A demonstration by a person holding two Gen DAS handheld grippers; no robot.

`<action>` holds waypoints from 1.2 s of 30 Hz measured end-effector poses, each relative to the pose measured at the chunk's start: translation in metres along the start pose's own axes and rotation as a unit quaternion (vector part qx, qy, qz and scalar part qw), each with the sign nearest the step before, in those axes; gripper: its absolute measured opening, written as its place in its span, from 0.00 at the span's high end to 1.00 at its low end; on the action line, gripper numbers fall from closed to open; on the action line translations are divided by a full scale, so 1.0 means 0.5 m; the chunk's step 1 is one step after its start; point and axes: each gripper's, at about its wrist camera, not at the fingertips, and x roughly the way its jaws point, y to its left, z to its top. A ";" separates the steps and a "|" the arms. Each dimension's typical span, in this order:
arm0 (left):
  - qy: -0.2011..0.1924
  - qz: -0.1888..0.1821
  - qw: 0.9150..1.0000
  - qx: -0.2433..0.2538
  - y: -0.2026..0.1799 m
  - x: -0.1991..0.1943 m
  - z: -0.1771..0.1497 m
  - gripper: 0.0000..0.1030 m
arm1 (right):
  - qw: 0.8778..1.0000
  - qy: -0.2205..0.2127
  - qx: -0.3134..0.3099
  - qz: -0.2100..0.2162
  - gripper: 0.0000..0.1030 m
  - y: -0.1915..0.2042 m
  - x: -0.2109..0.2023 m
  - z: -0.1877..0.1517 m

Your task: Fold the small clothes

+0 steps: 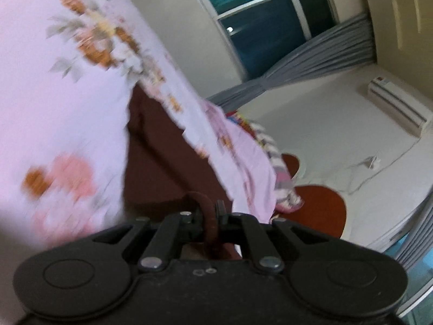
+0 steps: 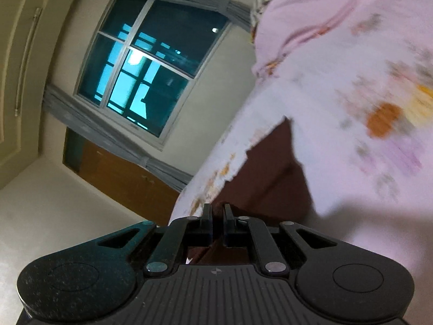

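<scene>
Both grippers, left gripper (image 1: 213,211) and right gripper (image 2: 216,211), pinch the brown garment (image 1: 151,162) ahead over the floral bedsheet (image 1: 67,94); lifting step, next probably spreading it flat.

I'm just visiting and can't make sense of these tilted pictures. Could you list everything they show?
brown garment: one, dark brown, on the bedsheet, pinched at both ends
bedsheet: one, pale pink with flowers, under the garment
striped cloth: one, pink and grey, beyond the sheet's edge
window: one, dark glass, on the far wall
curtains: grey, beside the window
air conditioner: one, white, on the wall
left gripper: black, shut on the garment
right gripper: black, shut on the garment
</scene>
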 end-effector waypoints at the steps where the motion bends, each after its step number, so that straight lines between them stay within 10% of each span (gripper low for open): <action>1: -0.002 -0.001 1.000 -0.010 -0.002 0.019 0.019 0.95 | 1.000 0.000 0.004 0.000 0.94 0.006 0.022 0.018; 13: -0.008 0.039 0.998 -0.047 0.058 0.369 0.267 0.95 | 0.994 -0.012 0.102 -0.023 0.94 -0.118 0.409 0.259; 24: 0.024 0.132 0.986 -0.101 0.208 0.524 0.297 0.94 | 0.983 0.025 0.149 -0.106 0.93 -0.308 0.594 0.281; 29: 0.034 0.108 0.989 -0.091 0.199 0.496 0.300 0.64 | 0.984 0.018 0.148 -0.096 0.74 -0.318 0.559 0.278; 31: 0.033 0.107 0.991 -0.071 0.177 0.470 0.299 0.34 | 0.987 0.022 0.129 -0.089 0.60 -0.300 0.540 0.281; 36: 0.059 0.093 0.993 -0.046 0.151 0.458 0.288 0.37 | 0.992 0.047 0.095 -0.066 0.60 -0.264 0.536 0.279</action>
